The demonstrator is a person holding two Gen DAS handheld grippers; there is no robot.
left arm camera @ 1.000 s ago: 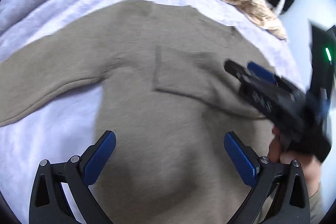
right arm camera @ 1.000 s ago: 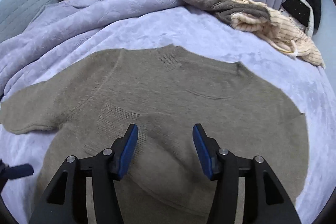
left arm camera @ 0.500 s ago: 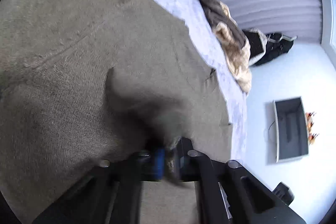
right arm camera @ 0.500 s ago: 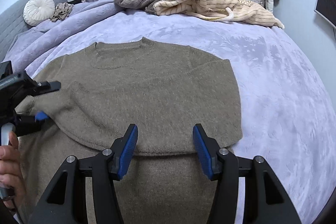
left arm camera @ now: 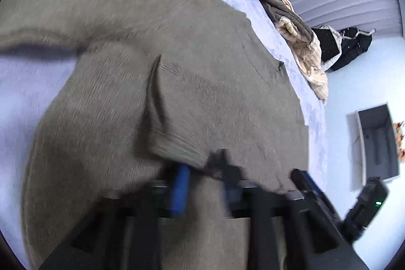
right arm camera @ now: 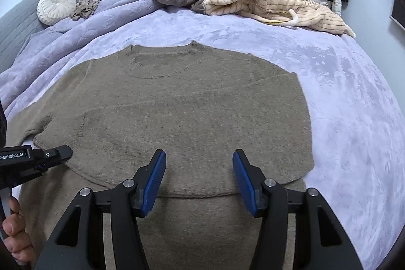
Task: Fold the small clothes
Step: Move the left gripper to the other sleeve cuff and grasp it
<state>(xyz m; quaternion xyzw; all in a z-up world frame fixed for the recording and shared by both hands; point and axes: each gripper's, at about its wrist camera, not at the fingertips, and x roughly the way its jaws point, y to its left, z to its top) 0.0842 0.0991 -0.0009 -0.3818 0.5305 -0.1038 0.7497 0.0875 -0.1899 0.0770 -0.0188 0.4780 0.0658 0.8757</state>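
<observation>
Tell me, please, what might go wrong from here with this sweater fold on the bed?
1. The left gripper is opening with the folded sleeve cuff right at its jaws; the cuff might snag a pad and drag out of place.
2. The taupe sweater lies on a soft plush blanket, so folds may creep or bunch.
3. The right gripper hovers open above the fold edge and could disturb it if lowered.

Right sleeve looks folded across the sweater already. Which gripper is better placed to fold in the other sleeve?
Probably left. The left gripper, jaws opening, sits at the sweater's left edge beside the spread left sleeve. The right gripper hovers open over the middle.
</observation>
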